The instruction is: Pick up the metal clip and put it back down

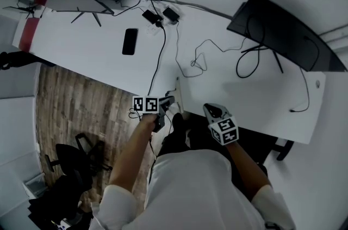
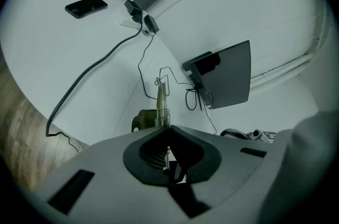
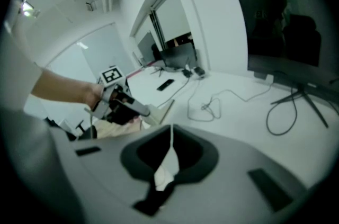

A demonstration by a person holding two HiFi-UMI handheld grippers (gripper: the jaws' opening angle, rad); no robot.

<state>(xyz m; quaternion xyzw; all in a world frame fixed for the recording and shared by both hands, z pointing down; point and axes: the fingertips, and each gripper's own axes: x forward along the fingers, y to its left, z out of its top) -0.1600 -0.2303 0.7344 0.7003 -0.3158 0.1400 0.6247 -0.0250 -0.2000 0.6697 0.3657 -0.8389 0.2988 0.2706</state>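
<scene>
A white counter [image 1: 98,55] ran from 10 to 4 o'clock; wood floor [image 1: 65,106] and a black chair [image 1: 73,161] lay at 8 o'clock.

The rear of the clip [image 2: 162,102] is hidden behind the closed jaws of the left gripper [image 2: 168,127]. At two o'clock, the right gripper view's edge cuts off the monitor [image 3: 283,19].

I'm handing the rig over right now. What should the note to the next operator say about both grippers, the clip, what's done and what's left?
Left hand-held gripper: shut on the metal clip, which sticks out past the jaws.
Right hand-held gripper: jaws together, nothing between them, held beside the left one.
Clip: in the left grip at the near edge of the white table, apparently clear of the surface.
Done: the pick-up.
Left: lower the clip onto the table, open the jaws, draw back.
</scene>
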